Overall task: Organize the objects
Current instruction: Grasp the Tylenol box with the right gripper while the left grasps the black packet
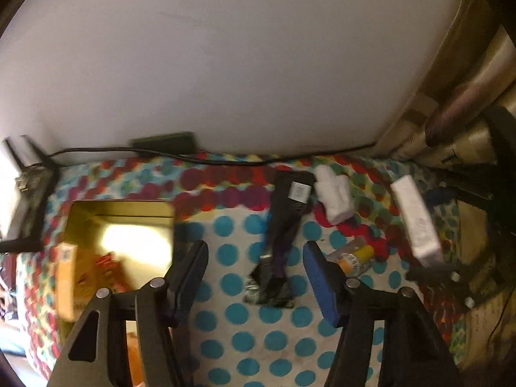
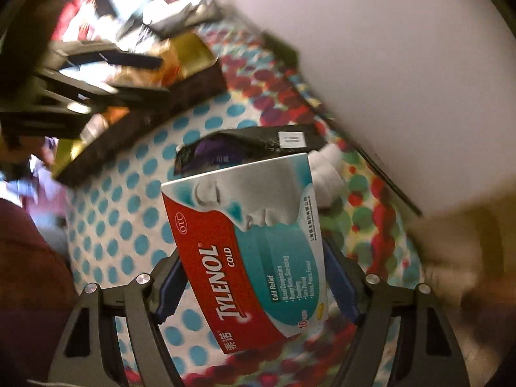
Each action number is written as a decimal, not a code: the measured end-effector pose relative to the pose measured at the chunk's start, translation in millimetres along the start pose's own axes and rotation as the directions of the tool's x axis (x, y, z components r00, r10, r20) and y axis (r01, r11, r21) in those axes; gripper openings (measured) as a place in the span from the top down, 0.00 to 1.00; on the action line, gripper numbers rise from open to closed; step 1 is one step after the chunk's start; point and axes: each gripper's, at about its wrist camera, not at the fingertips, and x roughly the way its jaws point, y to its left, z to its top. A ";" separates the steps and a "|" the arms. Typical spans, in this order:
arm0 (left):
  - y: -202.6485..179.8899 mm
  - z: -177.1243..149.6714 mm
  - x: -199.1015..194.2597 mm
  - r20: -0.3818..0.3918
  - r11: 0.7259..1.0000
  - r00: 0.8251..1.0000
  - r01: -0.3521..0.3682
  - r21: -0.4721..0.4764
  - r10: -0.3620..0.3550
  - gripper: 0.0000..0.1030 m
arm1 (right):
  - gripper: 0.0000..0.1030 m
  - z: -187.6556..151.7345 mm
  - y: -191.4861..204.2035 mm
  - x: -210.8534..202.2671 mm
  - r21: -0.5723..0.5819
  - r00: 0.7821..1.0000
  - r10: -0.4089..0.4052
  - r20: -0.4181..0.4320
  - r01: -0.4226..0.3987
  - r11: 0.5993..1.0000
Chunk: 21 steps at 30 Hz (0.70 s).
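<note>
The medicine box (image 2: 248, 242) is held up off the dotted cloth, the black packet (image 1: 283, 235) lies flat, and the gold tin (image 1: 122, 225) is open.

Contact between pads and Tylenol box (image 2: 248, 242) can't be confirmed: both box edges cover the pads. White bottle (image 2: 325, 174) beyond the jaws is mostly hidden by that box. Gold box (image 2: 190, 54), far left of the jaws, is smeared by blur. Small yellow-capped bottle (image 1: 354, 258) is partly hidden behind the right finger (image 1: 322, 283); its label is unreadable.
</note>
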 end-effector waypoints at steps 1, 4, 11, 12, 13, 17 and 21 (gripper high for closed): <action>-2.8 3.6 6.9 -0.020 1.000 0.999 0.027 0.012 -0.027 0.38 | 0.27 -7.2 0.1 -4.6 0.031 1.000 -0.005 0.022 0.004 1.000; -11.5 6.9 22.8 -0.056 0.996 0.996 0.068 0.052 -0.065 0.34 | 0.27 -28.4 4.6 -17.1 0.127 0.997 -0.007 0.076 -0.003 0.992; -22.9 10.4 59.4 -0.151 0.993 0.985 0.093 0.075 -0.081 0.33 | 0.27 -61.7 23.2 -21.0 0.217 0.990 -0.015 0.138 -0.015 0.976; -24.2 11.3 64.0 -0.165 0.992 0.983 0.094 0.078 -0.081 0.33 | 0.27 -64.5 26.6 -22.3 0.224 0.989 -0.012 0.147 -0.021 0.974; -25.8 11.3 68.9 -0.176 0.993 0.982 0.090 0.080 -0.075 0.33 | 0.27 -66.5 29.3 -23.4 0.227 0.988 -0.008 0.153 -0.027 0.974; -28.3 10.9 87.0 -0.214 0.995 0.975 0.075 0.069 -0.058 0.33 | 0.27 -71.5 39.6 -28.9 0.234 0.985 -0.011 0.174 -0.030 0.972; -27.5 11.6 99.1 -0.225 0.997 0.974 0.039 0.068 -0.023 0.33 | 0.27 -74.9 45.0 -32.7 0.241 0.982 -0.009 0.189 -0.038 0.970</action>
